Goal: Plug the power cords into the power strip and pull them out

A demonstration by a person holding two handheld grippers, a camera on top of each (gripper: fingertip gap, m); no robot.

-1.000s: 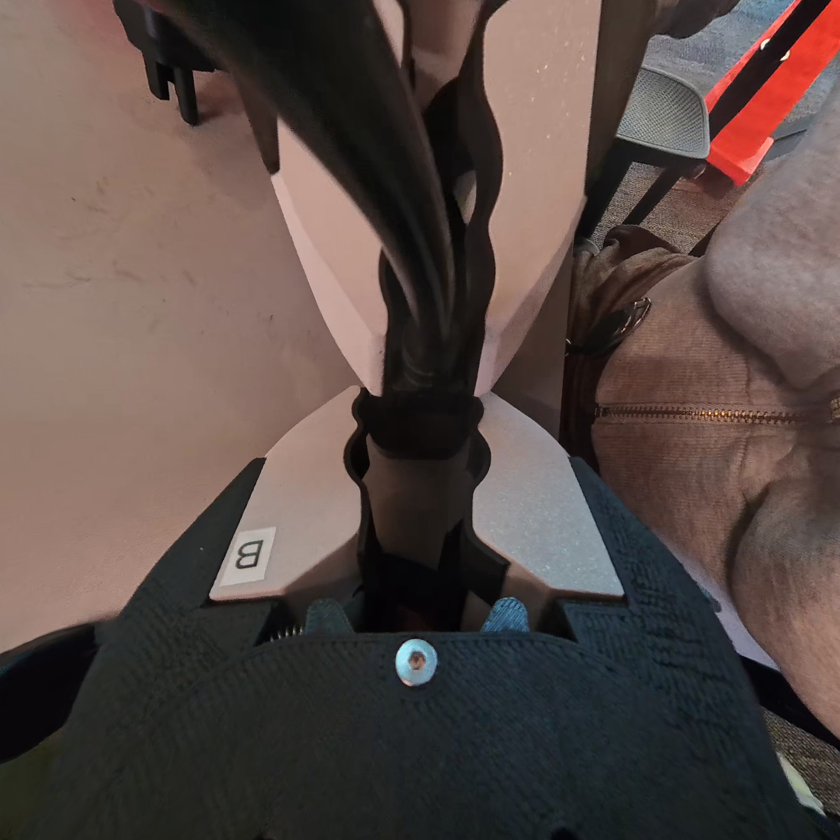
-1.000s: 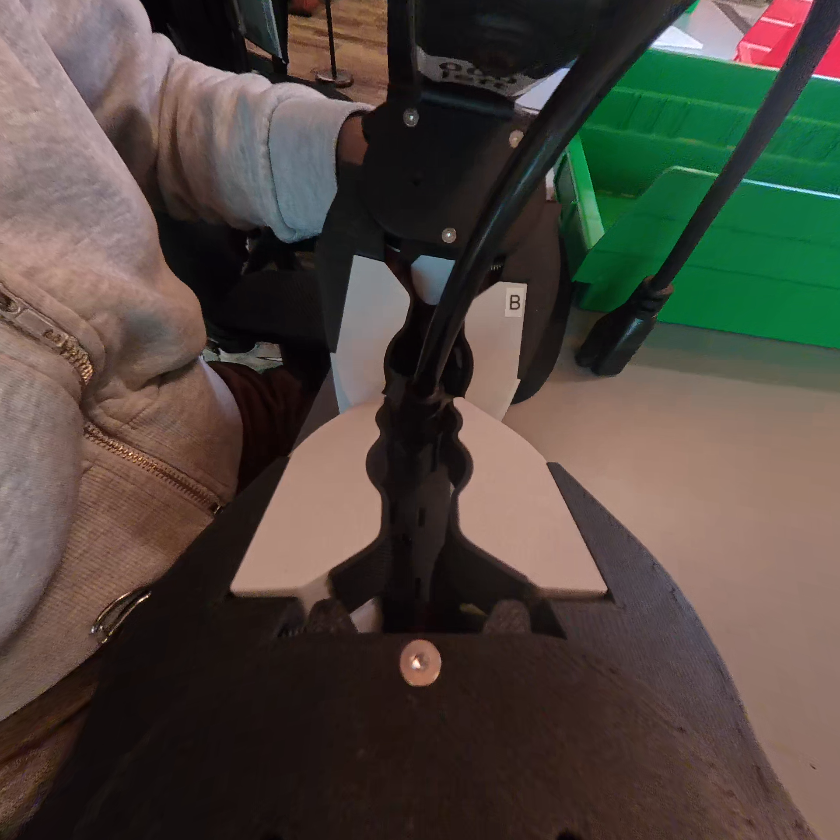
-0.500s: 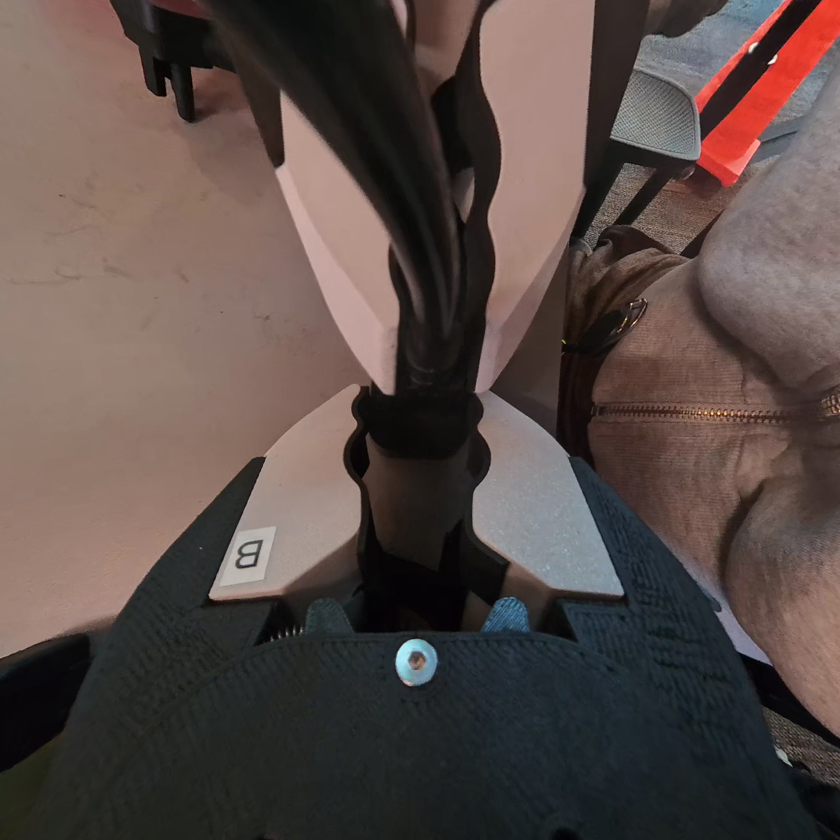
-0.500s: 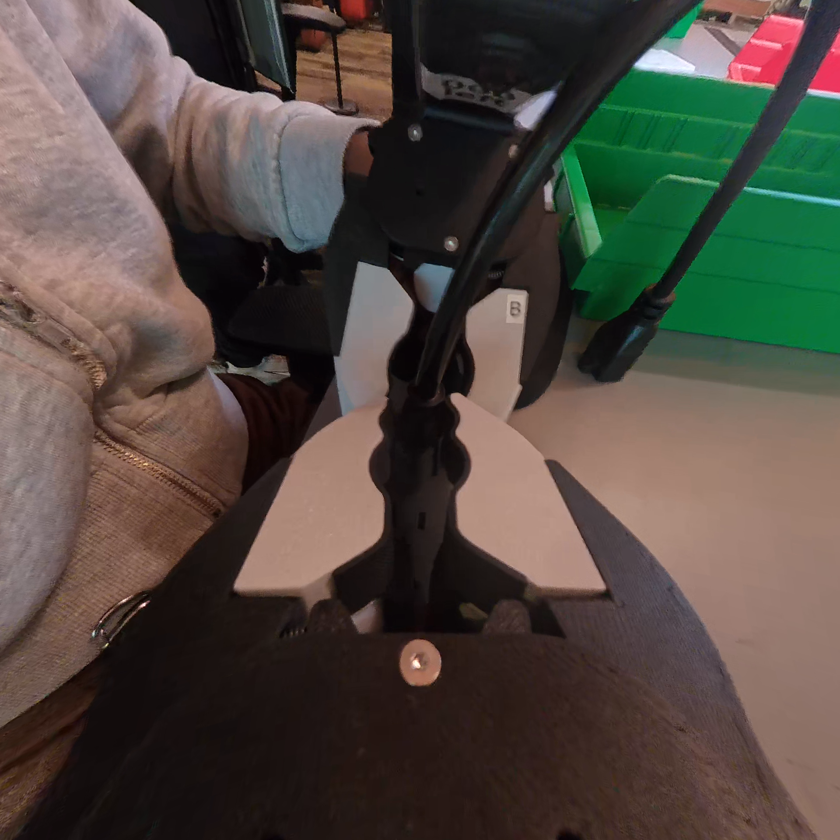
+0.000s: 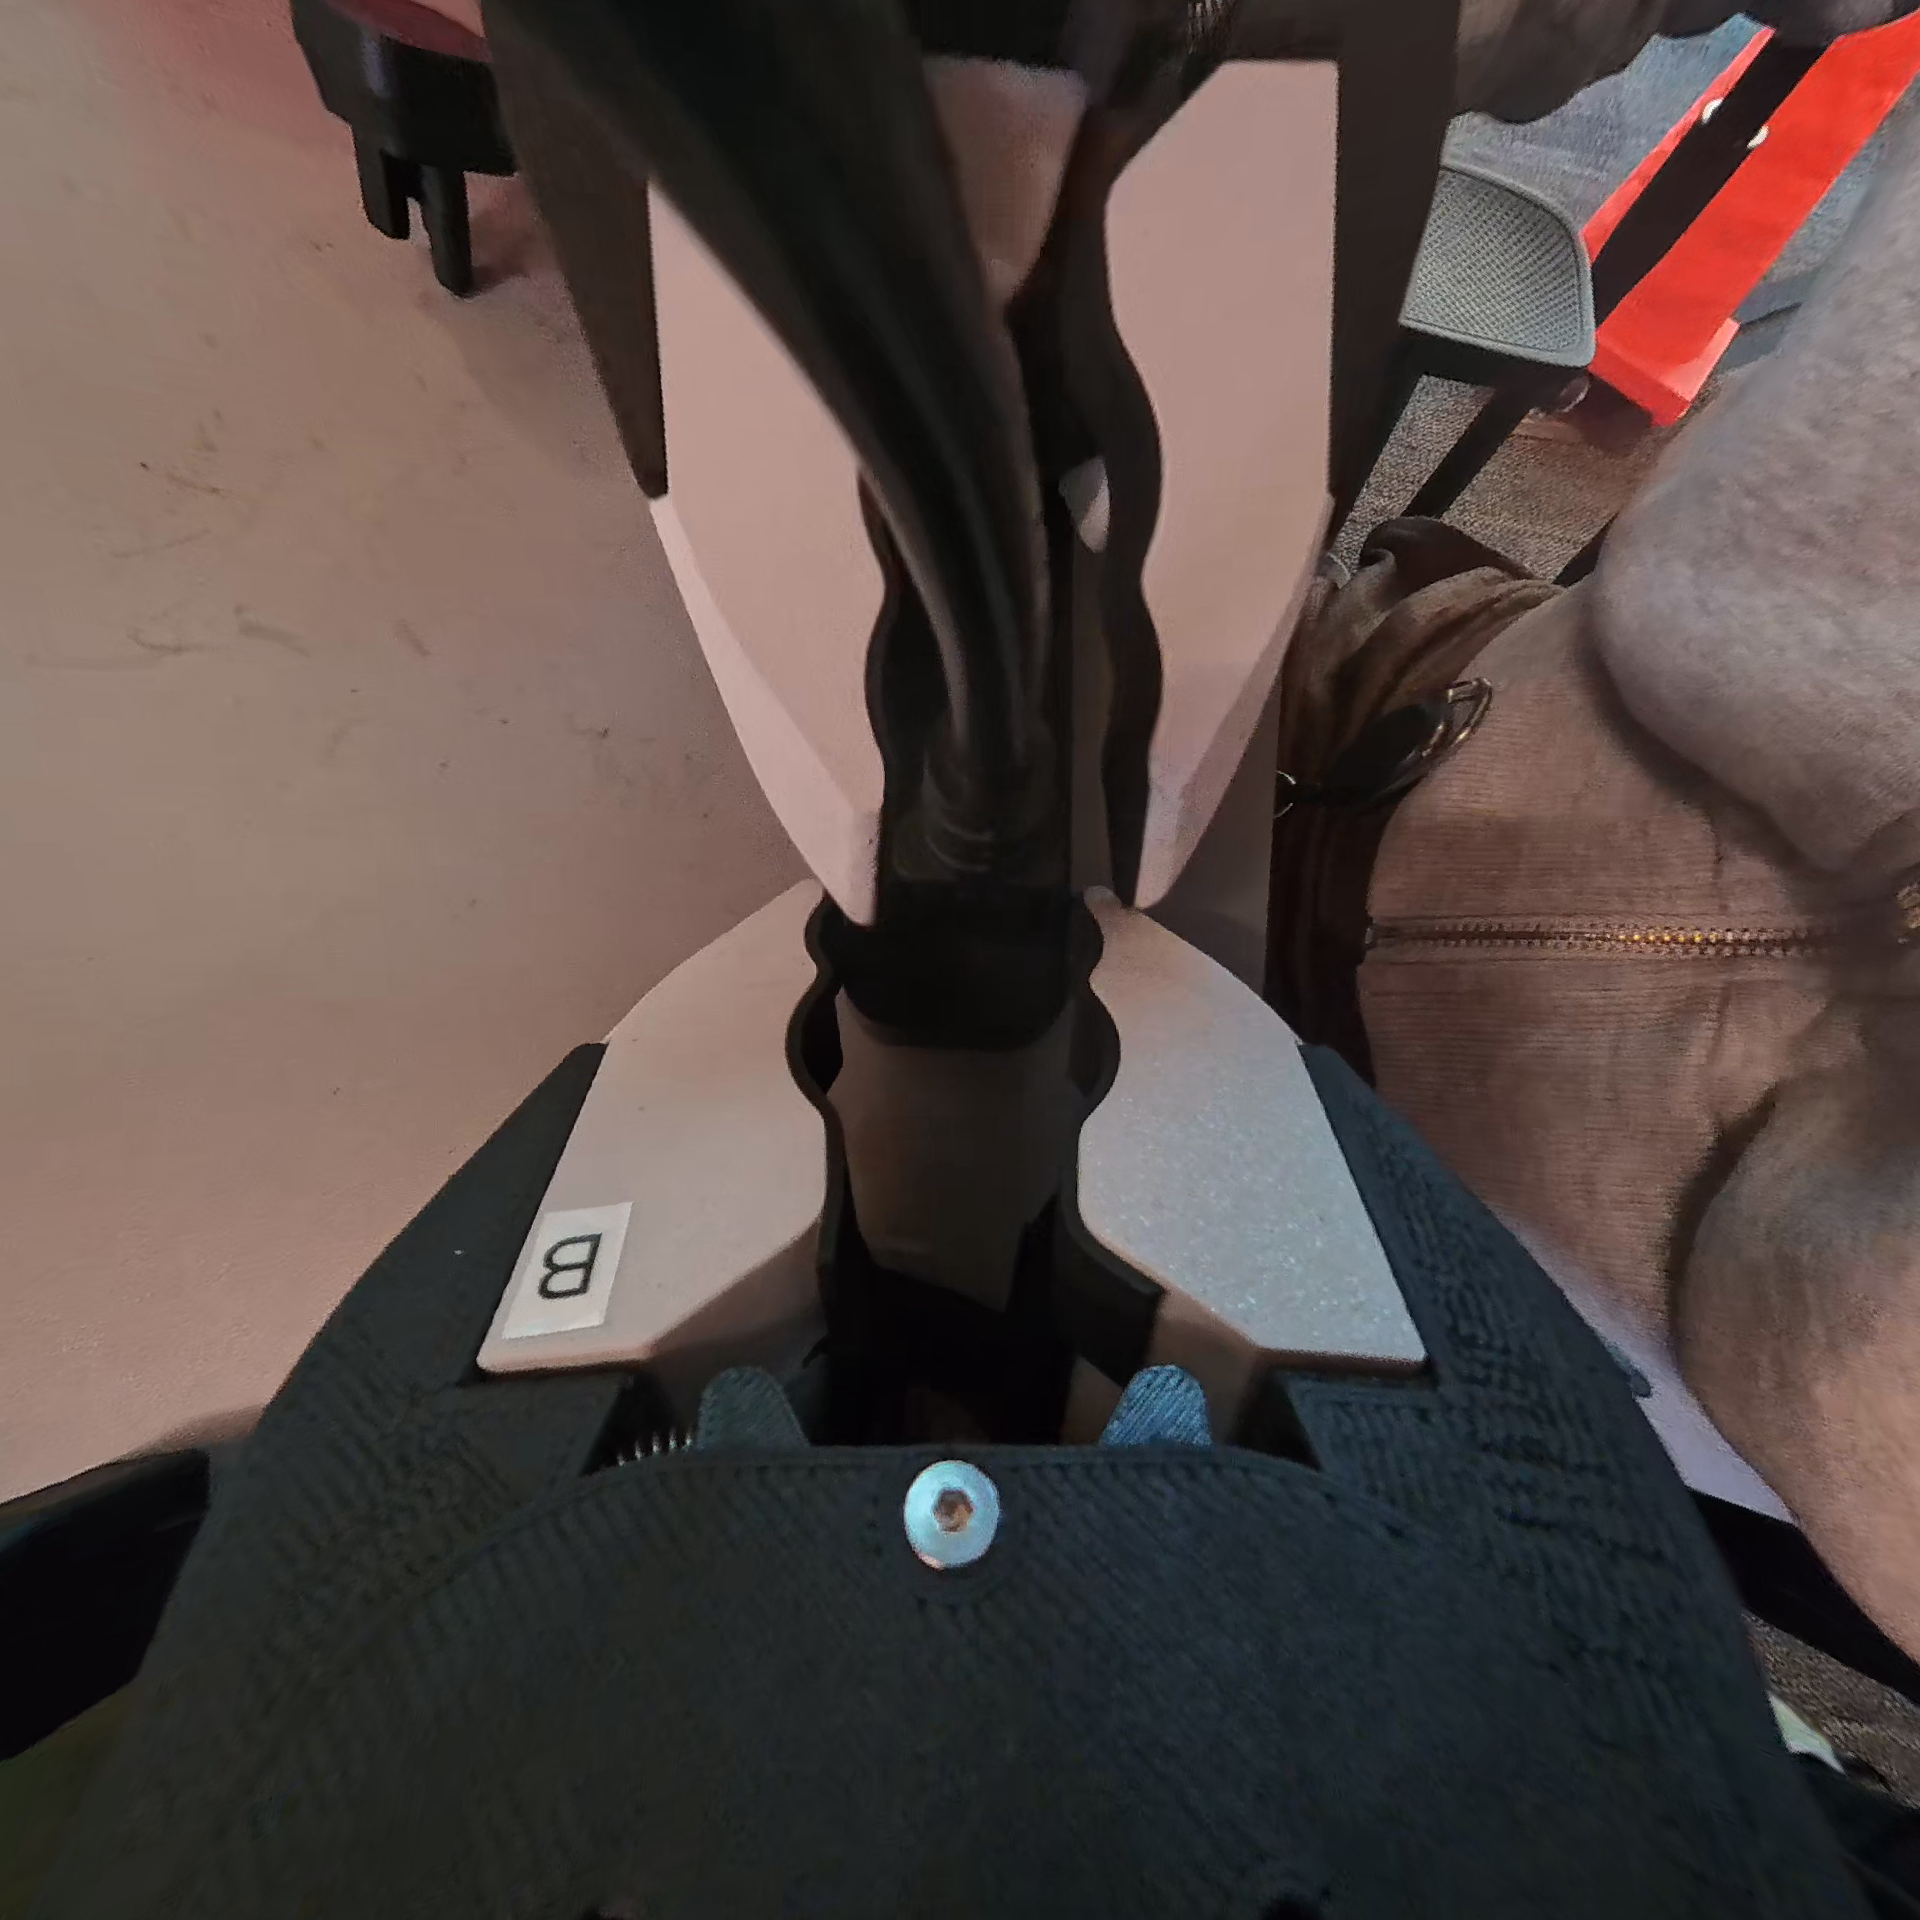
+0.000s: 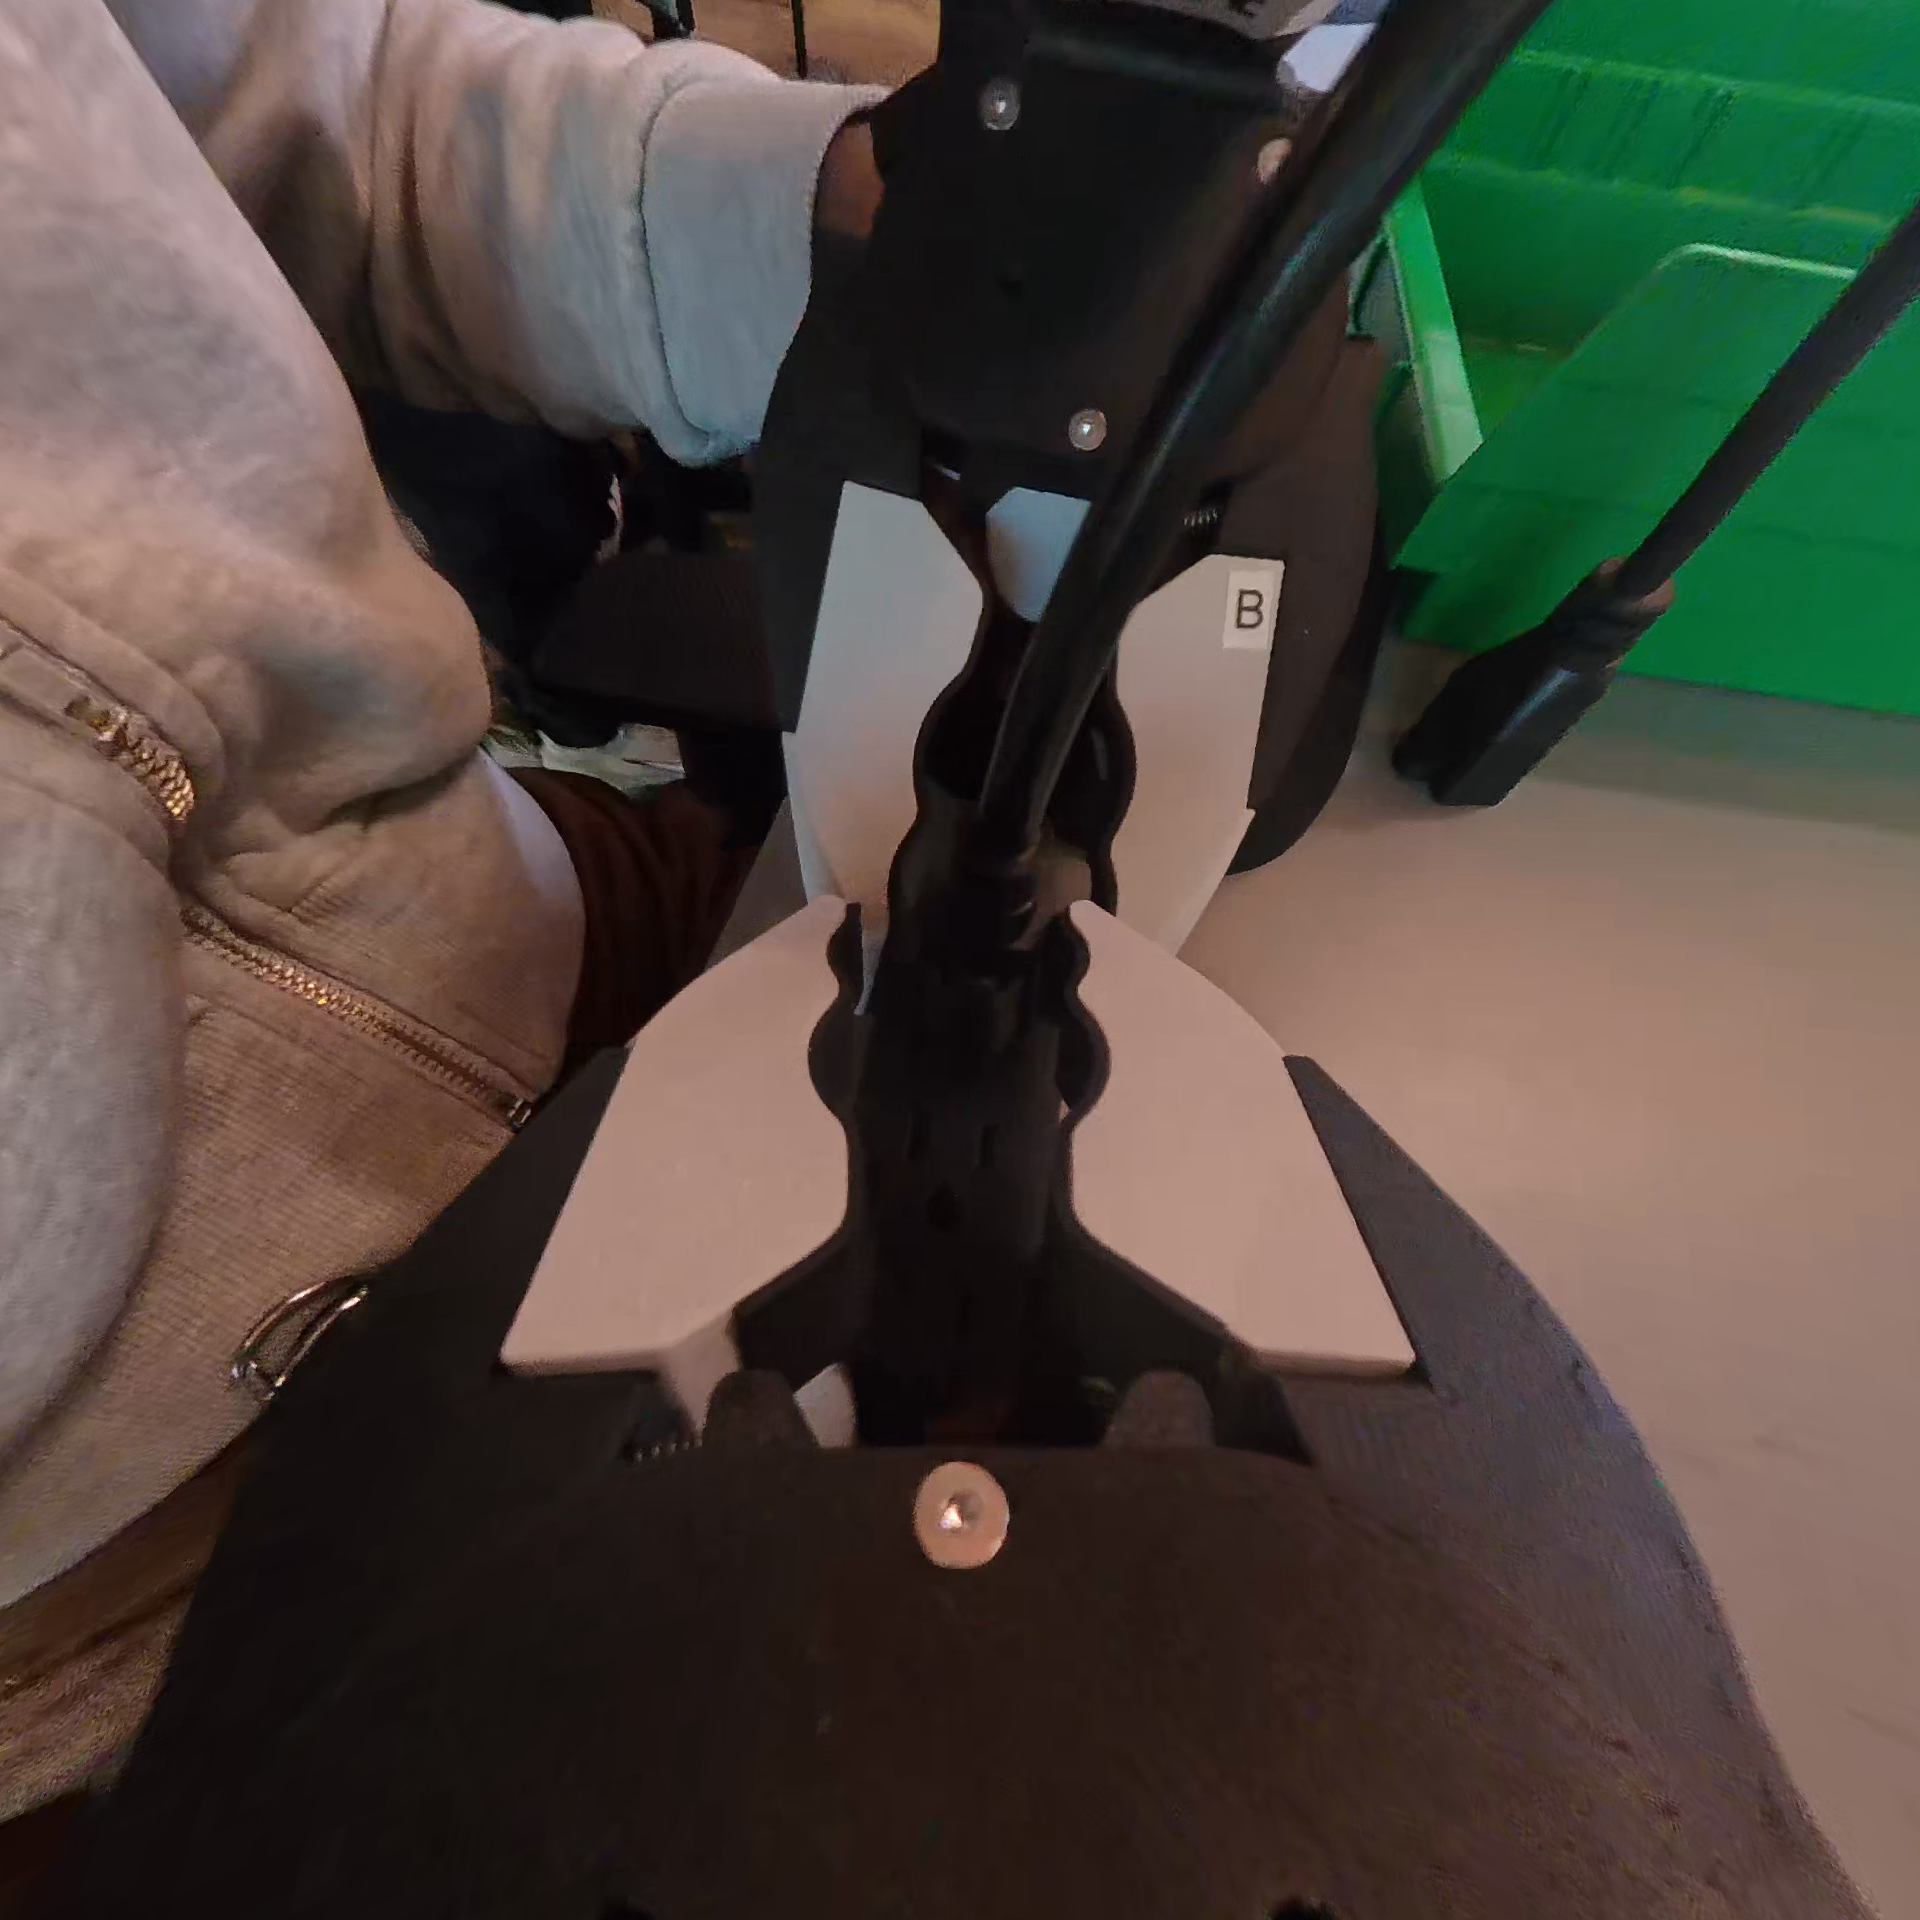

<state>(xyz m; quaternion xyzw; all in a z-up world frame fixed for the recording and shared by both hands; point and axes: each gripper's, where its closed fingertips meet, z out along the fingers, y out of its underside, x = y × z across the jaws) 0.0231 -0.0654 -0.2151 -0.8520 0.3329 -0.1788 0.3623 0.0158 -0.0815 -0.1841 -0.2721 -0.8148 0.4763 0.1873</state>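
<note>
My two grippers meet tip to tip above a pale table (image 5: pixel 312 727). My left gripper (image 5: pixel 956 935) is shut on a beige body with a black collar (image 5: pixel 951 982). My right gripper (image 6: pixel 966 925) is shut on a black ribbed plug body (image 6: pixel 961 1132). A thick black power cord (image 6: pixel 1174 499) leaves the joint between the tips and rises across the left gripper. It also shows in the left wrist view (image 5: pixel 831 312), running over the right gripper's fingers (image 5: pixel 769 520). How the two held parts join is hidden.
A second black cord with its connector (image 6: pixel 1527 707) lies on the table beside green bins (image 6: pixel 1662 364). Another black plug (image 5: pixel 416 156) stands at the far left. The person's grey zipped sweater (image 5: pixel 1610 987) is close on one side. A chair (image 5: pixel 1496 270) and a red object (image 5: pixel 1766 208) are beyond. Left and right tips are no more than a few centimetres apart.
Both grippers stay shut and tip to tip. The left gripper looks slightly larger and nearer in the right wrist view; the background has shifted a little.
</note>
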